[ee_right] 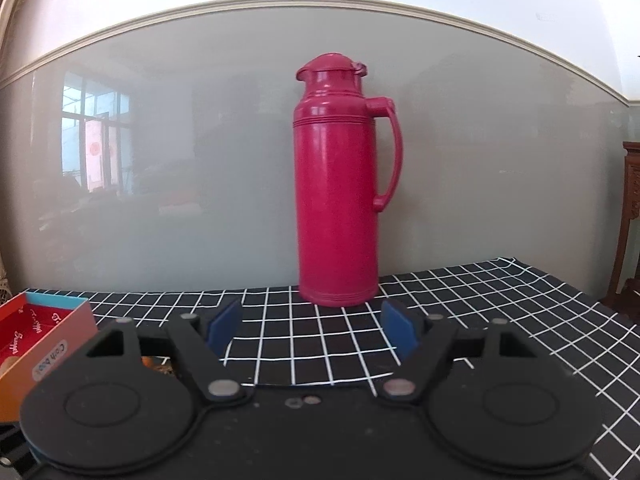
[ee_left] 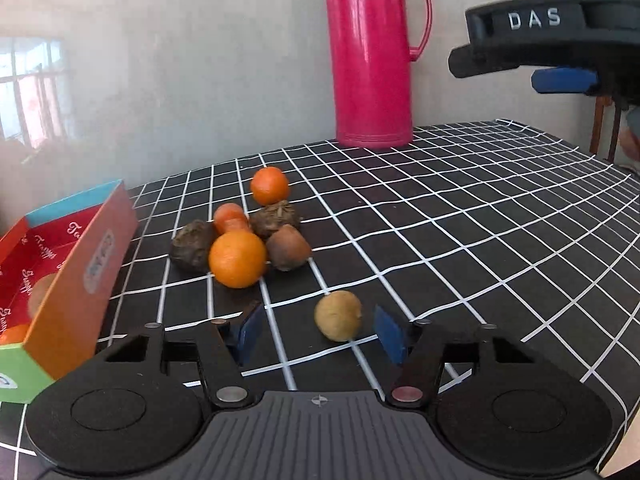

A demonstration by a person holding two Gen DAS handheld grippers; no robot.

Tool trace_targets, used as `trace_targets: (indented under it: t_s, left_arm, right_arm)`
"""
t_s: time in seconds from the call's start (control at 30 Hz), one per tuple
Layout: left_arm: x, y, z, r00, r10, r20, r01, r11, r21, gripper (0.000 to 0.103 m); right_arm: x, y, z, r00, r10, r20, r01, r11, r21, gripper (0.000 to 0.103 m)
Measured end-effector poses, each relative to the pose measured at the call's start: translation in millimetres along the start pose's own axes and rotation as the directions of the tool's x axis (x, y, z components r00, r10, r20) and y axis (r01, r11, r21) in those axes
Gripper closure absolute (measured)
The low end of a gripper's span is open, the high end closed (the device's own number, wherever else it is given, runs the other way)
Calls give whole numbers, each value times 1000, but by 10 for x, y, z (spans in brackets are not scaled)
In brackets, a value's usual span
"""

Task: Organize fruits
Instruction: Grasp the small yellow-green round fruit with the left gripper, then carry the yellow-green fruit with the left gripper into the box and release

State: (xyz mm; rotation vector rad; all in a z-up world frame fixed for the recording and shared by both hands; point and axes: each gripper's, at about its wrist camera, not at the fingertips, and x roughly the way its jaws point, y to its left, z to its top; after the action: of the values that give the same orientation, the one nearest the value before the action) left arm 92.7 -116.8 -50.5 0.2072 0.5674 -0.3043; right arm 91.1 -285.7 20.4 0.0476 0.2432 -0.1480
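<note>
A brownish-yellow kiwi-like fruit (ee_left: 338,315) lies on the black grid tablecloth (ee_left: 460,240) between the blue pads of my left gripper (ee_left: 320,334). It sits nearer the right pad, and neither pad presses on it, so the jaws stand open. Just beyond lies a heap of fruit: a large orange (ee_left: 237,258), a second orange (ee_left: 269,185), a smaller orange fruit (ee_left: 230,218) and three dark brown fruits (ee_left: 192,250). The open red and orange box (ee_left: 80,264) at the left holds a brown fruit (ee_left: 40,296). My right gripper (ee_right: 312,328) is open and empty above the cloth.
A tall pink thermos jug (ee_left: 372,52) (ee_right: 340,184) stands at the back against the grey wall. The black frame of the right gripper (ee_left: 560,36) hangs at the upper right of the left wrist view. The box (ee_right: 48,332) also shows at the left of the right wrist view. A wooden chair (ee_right: 632,220) stands past the table's right edge.
</note>
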Motion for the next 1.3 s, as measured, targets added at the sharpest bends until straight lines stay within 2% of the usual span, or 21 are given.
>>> trace_targets:
  t_s: [0.03, 0.1, 0.23, 0.27, 0.43, 0.67, 0.83, 1.13, 1.3]
  left_arm:
    - [15, -19, 3, 1000, -5, -6, 5, 1000, 1, 45]
    - [29, -53, 14, 1000, -9, -9, 9, 1000, -6, 57]
    - [41, -72, 23, 1000, -14, -11, 14, 1000, -18, 71]
    - [36, -71, 22, 1000, -18, -11, 18, 1000, -25, 78]
    - [-7, 17, 30, 1000, -26, 6, 27, 998, -52, 78]
    - [-252, 280, 106, 993, 64, 102, -61, 997, -37, 78]
    - [-399, 641, 123, 980, 140, 139, -127, 987, -98, 78]
    - [-488, 1410, 54, 947, 296, 125, -268, 942, -200, 78]
    - [-509, 1660, -30, 935, 340, 97, -313, 923, -222, 78]
  right_arm:
    - [0, -15, -5, 1000, -1, -1, 1, 1000, 0, 27]
    - [-5, -45, -14, 1000, -3, -2, 3, 1000, -1, 27]
    - [12, -103, -12, 1000, -9, -6, 9, 1000, 7, 27]
    - [15, -113, -11, 1000, -9, -6, 10, 1000, 9, 27]
    - [12, -92, -16, 1000, -6, -4, 6, 1000, 12, 27]
    - [38, 49, -34, 1000, 12, -14, -12, 1000, -6, 27]
    - [71, 182, -45, 999, 29, -21, -29, 999, -18, 27]
    - [117, 472, -71, 997, 73, -29, -74, 996, -44, 27]
    - [147, 630, -84, 994, 98, -40, -100, 994, -53, 27]
